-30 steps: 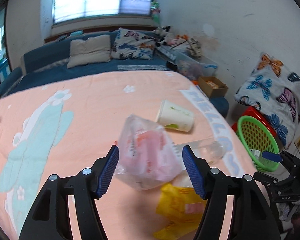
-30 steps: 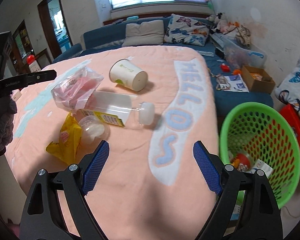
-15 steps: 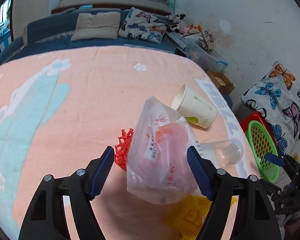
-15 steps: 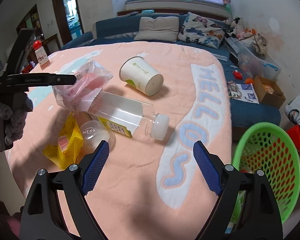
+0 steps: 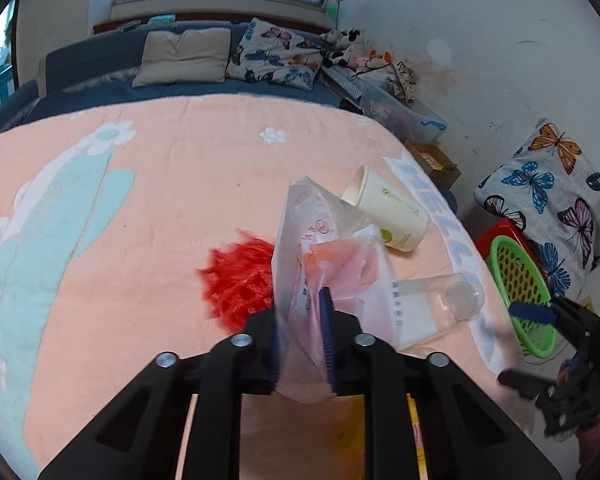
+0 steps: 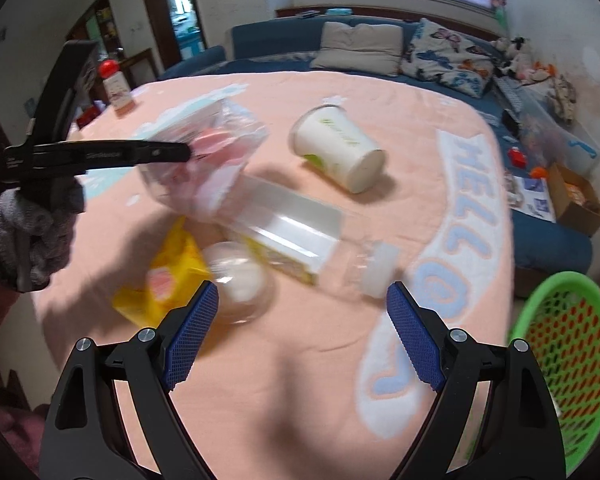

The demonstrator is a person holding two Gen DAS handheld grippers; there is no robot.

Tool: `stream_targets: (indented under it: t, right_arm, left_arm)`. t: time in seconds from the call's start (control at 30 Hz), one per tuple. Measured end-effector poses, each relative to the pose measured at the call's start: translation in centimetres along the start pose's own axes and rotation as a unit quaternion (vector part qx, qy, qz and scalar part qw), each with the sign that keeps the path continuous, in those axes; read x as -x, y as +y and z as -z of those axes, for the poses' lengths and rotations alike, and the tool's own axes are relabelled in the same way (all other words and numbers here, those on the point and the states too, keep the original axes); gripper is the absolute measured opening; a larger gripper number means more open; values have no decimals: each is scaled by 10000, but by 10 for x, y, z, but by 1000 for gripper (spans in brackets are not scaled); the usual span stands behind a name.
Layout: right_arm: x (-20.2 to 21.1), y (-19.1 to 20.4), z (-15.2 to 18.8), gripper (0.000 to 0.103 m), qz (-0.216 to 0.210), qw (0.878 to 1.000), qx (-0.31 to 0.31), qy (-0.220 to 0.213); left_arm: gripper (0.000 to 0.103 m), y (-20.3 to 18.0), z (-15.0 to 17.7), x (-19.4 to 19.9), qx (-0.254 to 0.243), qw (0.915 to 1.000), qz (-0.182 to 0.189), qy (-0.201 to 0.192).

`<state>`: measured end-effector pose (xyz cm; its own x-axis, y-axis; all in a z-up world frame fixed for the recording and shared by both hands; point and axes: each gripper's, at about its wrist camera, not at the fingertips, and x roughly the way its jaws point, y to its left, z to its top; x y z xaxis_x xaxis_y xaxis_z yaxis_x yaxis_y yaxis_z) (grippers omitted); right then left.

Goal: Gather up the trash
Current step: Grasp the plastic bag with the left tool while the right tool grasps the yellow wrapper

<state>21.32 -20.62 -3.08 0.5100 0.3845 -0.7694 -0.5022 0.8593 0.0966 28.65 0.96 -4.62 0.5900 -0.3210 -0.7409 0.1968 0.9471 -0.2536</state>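
Between left gripper [image 5: 302, 338] pads | plastic bag [image 5: 324, 264] pinched | right gripper [image 6: 302, 338] apart

Black plastic tongs [image 6: 302, 338], blue textured pads [image 6: 191, 340] (silver screws at pivots); grey knit glove [image 6: 28, 236].

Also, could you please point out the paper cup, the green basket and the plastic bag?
paper cup [image 6: 336, 152], right wrist view, side wall.
green basket [image 6: 560, 292], right wrist view, near rim.
plastic bag [image 5: 300, 248], left wrist view, upper side.
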Motion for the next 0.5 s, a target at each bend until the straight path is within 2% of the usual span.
stream_targets:
  t: [0.1, 0.2, 0.3, 0.4, 0.5]
  right_arm:
    - [-1, 16, 4, 85, -188, 9998, 49, -17]
    - [-1, 30, 7, 79, -261, 9996, 140, -43]
    - [-6, 43, 8, 78, -384, 9992, 122, -43]
    - [-13, 49, 10, 66, -451, 9990, 46, 0]
    - [-20, 51, 12, 62, -545, 9983, -178, 32]
  left_arm:
    - [13, -5, 1, 9, -85, 9999, 29, -111]
    - [12, -7, 1, 19, -119, 9997, 83, -202]
    - [10, -8, 1, 31, -142, 9993, 131, -316]
    - [10, -8, 1, 40, -171, 9990, 152, -377]
    - [9, -7, 1, 46, -156, 9988, 183, -419]
